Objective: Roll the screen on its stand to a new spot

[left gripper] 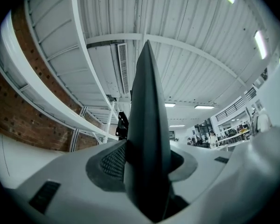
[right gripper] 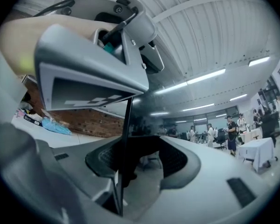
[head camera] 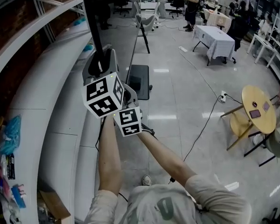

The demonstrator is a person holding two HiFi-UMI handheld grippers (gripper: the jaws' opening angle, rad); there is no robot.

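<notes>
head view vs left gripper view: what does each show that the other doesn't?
Head view only: the stand base on the floor, the round table, the person's arms. Left gripper view only: the ceiling lights, and the left tool clamped on the screen edge, seen close up. Both: the screen, the white shelf, the brick wall, people far off.

I find no word, number or brand name that I can read. The left cube (head camera: 102, 97) on my left gripper (left gripper: 147, 171) and the right cube (head camera: 129, 121) on my right gripper (right gripper: 130, 167) bear only black-and-white square markers, no letters. Print on the packets (head camera: 9, 164) on the white ledge (head camera: 32, 106) is too small to read.
</notes>
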